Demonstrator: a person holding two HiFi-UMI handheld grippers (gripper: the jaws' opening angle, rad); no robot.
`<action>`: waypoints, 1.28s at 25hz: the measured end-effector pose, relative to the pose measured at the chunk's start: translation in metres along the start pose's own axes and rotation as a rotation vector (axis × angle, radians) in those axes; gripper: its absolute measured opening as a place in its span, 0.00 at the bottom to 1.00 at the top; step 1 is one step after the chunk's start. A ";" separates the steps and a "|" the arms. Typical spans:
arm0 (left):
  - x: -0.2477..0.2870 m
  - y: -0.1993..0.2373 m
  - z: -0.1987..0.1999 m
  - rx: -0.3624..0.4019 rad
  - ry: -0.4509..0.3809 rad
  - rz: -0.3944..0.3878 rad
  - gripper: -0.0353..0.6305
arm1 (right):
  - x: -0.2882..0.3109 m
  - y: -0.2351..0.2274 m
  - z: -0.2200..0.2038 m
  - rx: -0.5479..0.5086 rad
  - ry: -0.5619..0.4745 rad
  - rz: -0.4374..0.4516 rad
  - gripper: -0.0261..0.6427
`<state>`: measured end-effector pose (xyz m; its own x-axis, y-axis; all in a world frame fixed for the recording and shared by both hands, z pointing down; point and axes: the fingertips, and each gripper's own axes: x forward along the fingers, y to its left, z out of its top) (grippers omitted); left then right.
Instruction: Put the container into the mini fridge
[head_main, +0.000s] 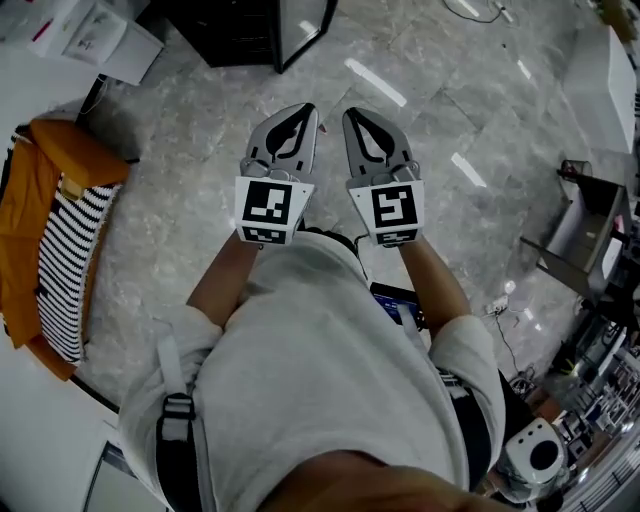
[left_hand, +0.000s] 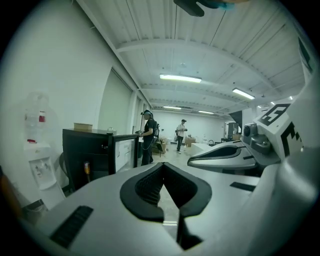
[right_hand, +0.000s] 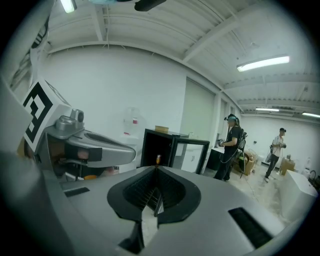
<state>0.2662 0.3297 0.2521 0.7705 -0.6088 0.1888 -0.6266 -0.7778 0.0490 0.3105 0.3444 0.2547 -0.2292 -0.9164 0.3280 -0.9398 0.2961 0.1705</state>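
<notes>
Bare floor (head_main: 180, 200) lies open ahead up to the mini fridge (right_hand: 151, 145).

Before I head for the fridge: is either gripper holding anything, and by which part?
Nothing is held. The left gripper and the right gripper are each shut and empty.

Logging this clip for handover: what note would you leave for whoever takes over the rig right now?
Left tongs: shut, empty.
Right tongs: shut, empty.
Mini fridge: ahead, door open; a small orange item inside, too small to identify. No container seen elsewhere.
Done: possibly the placing, unconfirmed.
Left: check that item is the container, otherwise find it and put it in.
</notes>
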 end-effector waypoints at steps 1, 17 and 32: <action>0.000 0.010 0.000 0.001 0.002 0.002 0.07 | 0.009 0.002 0.004 -0.002 0.002 0.004 0.10; 0.036 0.102 -0.004 -0.093 0.029 0.061 0.07 | 0.096 -0.006 0.042 -0.131 0.029 0.100 0.10; 0.151 0.224 0.052 -0.052 0.005 0.299 0.07 | 0.257 -0.063 0.125 -0.297 -0.073 0.367 0.10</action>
<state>0.2482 0.0549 0.2406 0.5503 -0.8088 0.2072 -0.8309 -0.5549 0.0406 0.2794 0.0561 0.2119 -0.5599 -0.7501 0.3519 -0.6826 0.6583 0.3174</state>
